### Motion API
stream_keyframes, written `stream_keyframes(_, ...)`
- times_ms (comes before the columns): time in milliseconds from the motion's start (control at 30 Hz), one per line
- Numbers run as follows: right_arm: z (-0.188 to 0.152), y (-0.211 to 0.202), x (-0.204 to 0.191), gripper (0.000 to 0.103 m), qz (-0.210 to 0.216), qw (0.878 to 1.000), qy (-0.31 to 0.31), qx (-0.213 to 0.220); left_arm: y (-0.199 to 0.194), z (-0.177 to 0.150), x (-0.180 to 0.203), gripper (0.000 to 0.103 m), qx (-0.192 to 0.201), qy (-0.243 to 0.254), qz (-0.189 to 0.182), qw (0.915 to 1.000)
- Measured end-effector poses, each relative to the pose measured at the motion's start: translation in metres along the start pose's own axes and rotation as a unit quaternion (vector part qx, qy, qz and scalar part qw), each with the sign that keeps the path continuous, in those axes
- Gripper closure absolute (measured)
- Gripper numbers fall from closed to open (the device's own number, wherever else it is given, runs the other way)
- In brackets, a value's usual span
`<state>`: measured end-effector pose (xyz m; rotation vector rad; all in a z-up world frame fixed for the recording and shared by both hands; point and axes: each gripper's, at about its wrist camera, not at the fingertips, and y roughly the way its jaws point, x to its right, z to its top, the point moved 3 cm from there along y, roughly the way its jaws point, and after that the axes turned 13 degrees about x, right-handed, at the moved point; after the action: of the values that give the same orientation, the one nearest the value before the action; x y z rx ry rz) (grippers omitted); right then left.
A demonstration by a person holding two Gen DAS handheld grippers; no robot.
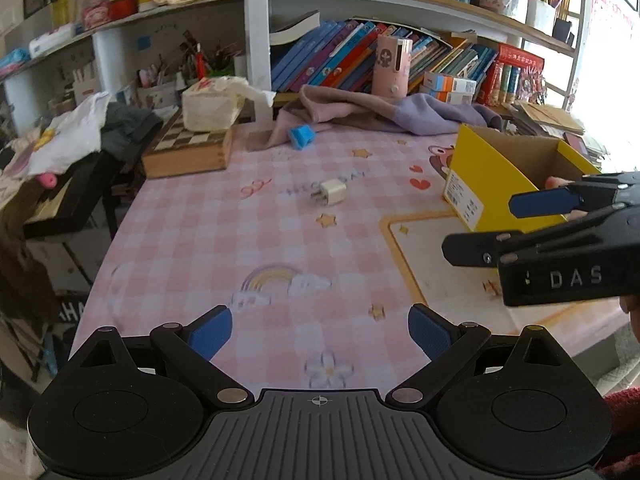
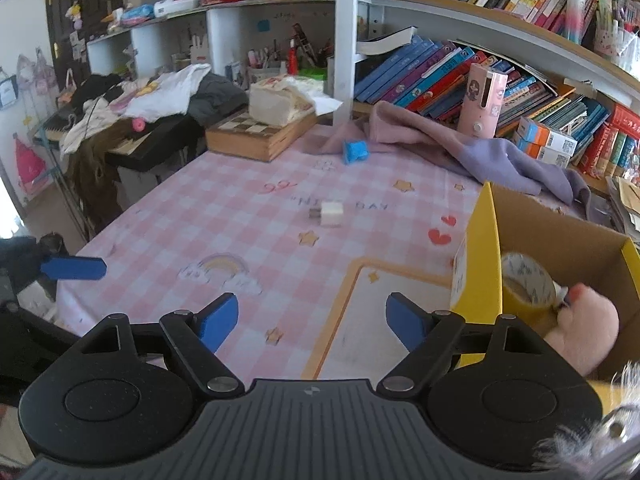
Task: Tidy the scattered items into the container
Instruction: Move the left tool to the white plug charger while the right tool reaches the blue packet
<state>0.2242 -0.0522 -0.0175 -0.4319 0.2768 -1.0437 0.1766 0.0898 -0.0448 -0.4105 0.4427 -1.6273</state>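
Still loose on the cloth, a small white charger [image 1: 334, 192] lies; both grippers [image 1: 320, 334] [image 2: 312, 322] gape empty.

Both grippers are matte black: the left gripper [image 1: 320, 330] and right gripper [image 2: 312, 318] have blue pads [image 1: 212, 334], round silver pivot screws [image 1: 231, 395] and a ribbed base. White letters "DAS" mark the right one's side. A red sleeve [image 1: 624, 412] shows.

A table with a pink checked cloth [image 1: 192, 240] carries a white charger plug [image 1: 332, 192], a small blue item [image 1: 301, 136], a yellow cardboard box [image 1: 486, 184], a wooden chessboard box [image 1: 188, 152] and a rumpled pink and purple garment [image 1: 360, 110].
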Motion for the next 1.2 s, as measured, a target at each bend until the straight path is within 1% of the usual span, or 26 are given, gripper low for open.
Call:
stream_keyframes(333,0.044,0.054,0.033,0.022,0.022,1.0,0.017,0.01,0.048,0.031,0.002,0.006,0.01,0.011,-0.002,0.9999)
stream_keyframes(533,0.071,0.095,0.051,0.022,0.036,0.999,0.011,0.0,0.087,0.045,0.003,0.007,0.013,0.012,-0.008,0.9998)
stream_keyframes(767,0.1,0.15,0.072,0.022,0.032,0.999,-0.027,0.001,0.135,0.056,0.003,0.008,0.002,0.006,-0.015,0.9999)
stream_keyframes(867,0.107,0.18,0.081,0.022,0.028,0.998,-0.05,-0.008,0.159,0.058,0.005,0.008,-0.002,0.001,-0.018,0.9998)
stream_keyframes(967,0.111,0.212,0.087,0.022,0.036,0.997,-0.069,-0.021,0.184,0.057,0.007,0.008,-0.012,-0.008,-0.019,0.9997)
stream_keyframes(1000,0.112,0.222,0.087,0.022,0.039,0.996,-0.078,-0.024,0.194,0.055,0.008,0.009,-0.019,-0.011,-0.018,0.9996)
stream_keyframes(1033,0.112,0.232,0.087,0.022,0.043,0.995,-0.087,-0.027,0.202,0.053,0.009,0.013,-0.025,-0.015,-0.017,0.9994)
stream_keyframes(1100,0.112,0.251,0.086,0.022,0.054,0.993,-0.102,-0.035,0.216,0.049,0.01,0.015,-0.036,-0.019,-0.014,0.9991)
stream_keyframes(1200,0.111,0.276,0.082,0.022,0.07,0.99,-0.119,-0.043,0.232,0.045,0.011,0.018,-0.042,-0.028,-0.008,0.9987)
